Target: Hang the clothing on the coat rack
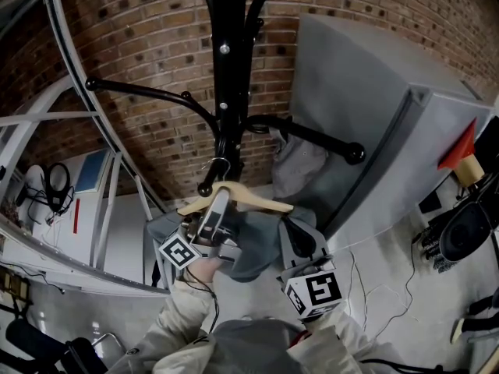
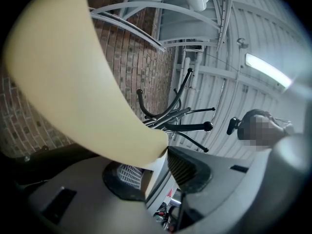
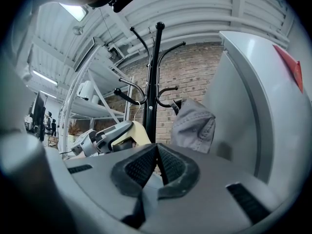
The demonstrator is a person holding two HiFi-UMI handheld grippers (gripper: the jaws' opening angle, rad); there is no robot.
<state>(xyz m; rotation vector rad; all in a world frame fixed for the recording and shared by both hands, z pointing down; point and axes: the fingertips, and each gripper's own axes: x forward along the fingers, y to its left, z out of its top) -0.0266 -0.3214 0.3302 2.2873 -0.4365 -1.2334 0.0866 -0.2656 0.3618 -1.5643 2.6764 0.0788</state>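
Note:
A black coat rack (image 1: 228, 68) stands before the brick wall. The wooden hanger (image 1: 249, 200) hangs level by its metal hook (image 1: 219, 164) at a knobbed rack arm (image 1: 148, 93). A grey garment (image 1: 253, 244) drapes below it, and one part (image 1: 300, 162) is bunched up by the right rack arm. My left gripper (image 1: 221, 202) reaches up to the hanger's middle. In the left gripper view the hanger (image 2: 83, 82) lies between the parted jaws (image 2: 161, 165), its tip against one pad. My right gripper (image 1: 301, 241) is shut with grey cloth pinched low between its pads (image 3: 141, 167).
A large grey cabinet (image 1: 374, 107) stands close on the right, with an orange cone (image 1: 461, 148) and cables beyond it. A curved metal frame and white shelving (image 1: 54, 123) fill the left. The brick wall (image 1: 148, 45) is right behind the rack.

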